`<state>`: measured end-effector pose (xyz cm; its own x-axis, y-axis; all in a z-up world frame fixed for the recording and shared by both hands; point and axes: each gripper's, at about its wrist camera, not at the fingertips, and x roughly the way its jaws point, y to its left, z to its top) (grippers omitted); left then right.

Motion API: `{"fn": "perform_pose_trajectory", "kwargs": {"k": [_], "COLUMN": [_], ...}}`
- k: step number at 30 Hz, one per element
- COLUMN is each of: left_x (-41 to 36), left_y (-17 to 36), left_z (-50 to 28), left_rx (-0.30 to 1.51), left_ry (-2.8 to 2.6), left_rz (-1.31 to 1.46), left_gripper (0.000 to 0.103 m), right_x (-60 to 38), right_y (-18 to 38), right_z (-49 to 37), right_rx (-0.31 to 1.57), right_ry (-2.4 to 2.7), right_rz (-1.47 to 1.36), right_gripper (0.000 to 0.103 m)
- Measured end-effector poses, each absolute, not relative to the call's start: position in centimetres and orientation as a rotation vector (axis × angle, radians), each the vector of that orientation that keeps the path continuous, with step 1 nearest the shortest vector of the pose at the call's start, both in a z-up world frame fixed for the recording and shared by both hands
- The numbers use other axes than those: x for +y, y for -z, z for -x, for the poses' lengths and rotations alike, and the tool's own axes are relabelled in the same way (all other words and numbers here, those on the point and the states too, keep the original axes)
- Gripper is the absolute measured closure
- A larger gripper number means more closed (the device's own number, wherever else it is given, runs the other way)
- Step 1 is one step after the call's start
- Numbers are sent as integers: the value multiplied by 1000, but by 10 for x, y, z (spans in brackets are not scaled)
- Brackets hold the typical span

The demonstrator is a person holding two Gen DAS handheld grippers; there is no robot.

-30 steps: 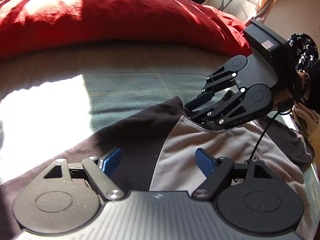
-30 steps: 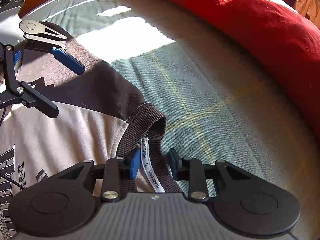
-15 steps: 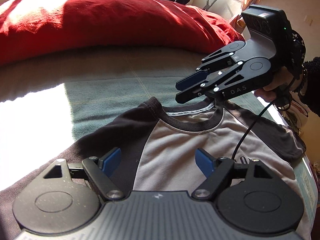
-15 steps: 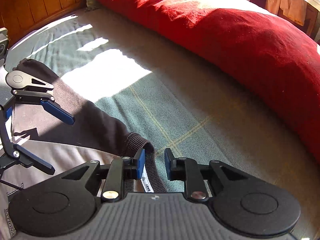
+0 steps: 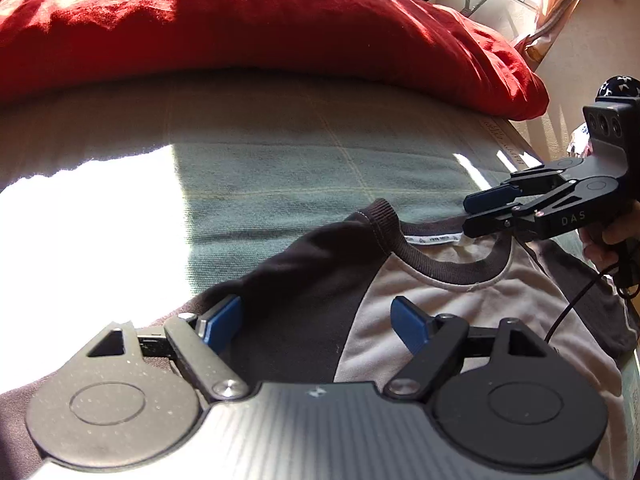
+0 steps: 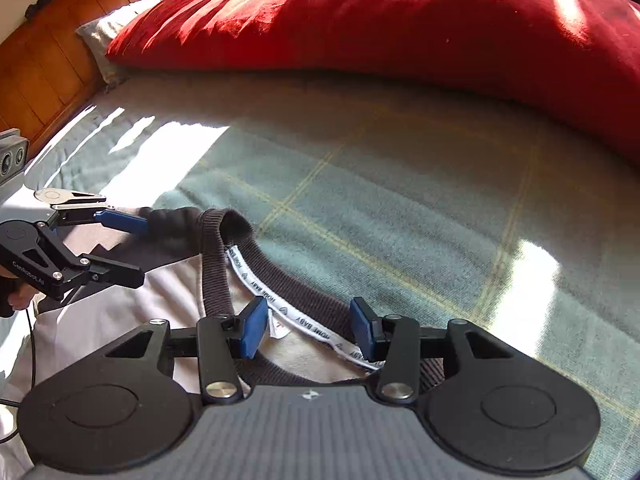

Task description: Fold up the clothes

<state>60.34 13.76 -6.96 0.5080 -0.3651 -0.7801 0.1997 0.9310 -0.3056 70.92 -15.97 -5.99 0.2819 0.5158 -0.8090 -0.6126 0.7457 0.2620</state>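
Observation:
A grey T-shirt with dark brown sleeves and ribbed collar lies flat on the green checked bedspread, neck toward the red duvet. My left gripper is open over the shirt's left shoulder, holding nothing; it also shows in the right wrist view. My right gripper is open just above the collar and its white label, empty. In the left wrist view the right gripper hovers at the collar's right end.
A bulky red duvet lies across the far side of the bed. A wooden headboard and a pillow are at the left. The bed's right edge drops to a light floor. Bright sun patches fall on the bedspread.
My right gripper has let go of the collar and opened, after lifting and moving right. The collar now lies flat and spread out. My left gripper stayed open over the shoulder.

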Motion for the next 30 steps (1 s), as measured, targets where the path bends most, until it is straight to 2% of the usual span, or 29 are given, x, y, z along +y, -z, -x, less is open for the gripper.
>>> {"fn": "perform_pose_trajectory", "kwargs": {"k": [4,6,9,13,17,20,23,27,30], "left_x": [129,121,111,106,109,108,95,94,112], "left_y": [47,43,52,72,56,34,40,63,64], "left_z": [-585,-572,-551,-528,-517,-502,-484,-461,-436], "left_rx": [964,1000,1086,1137,1121,1067,1102,1210,1207], "left_ry": [437,500,569,502,399,513,586,612,582], "left_rz": [168,153,148,-54,-154,-49,-25,38,28], "left_gripper": [22,21,21,22,22,20,20,20,20], "right_x": [-175,-183,-193,-200,-206,-204,-188,-165,-166], "right_y": [36,29,32,58,56,37,28,54,63], "right_z": [-694,-676,-652,-627,-607,-579,-541,-508,-486], "right_rx": [1037,1066,1137,1166,1105,1043,1026,1118,1091], "right_ry": [-785,-828,-880,-829,-704,-701,-810,-860,-816], "right_rz": [80,68,27,70,118,93,66,-2,-5], "right_gripper": [40,33,30,29,30,27,25,21,21]}}
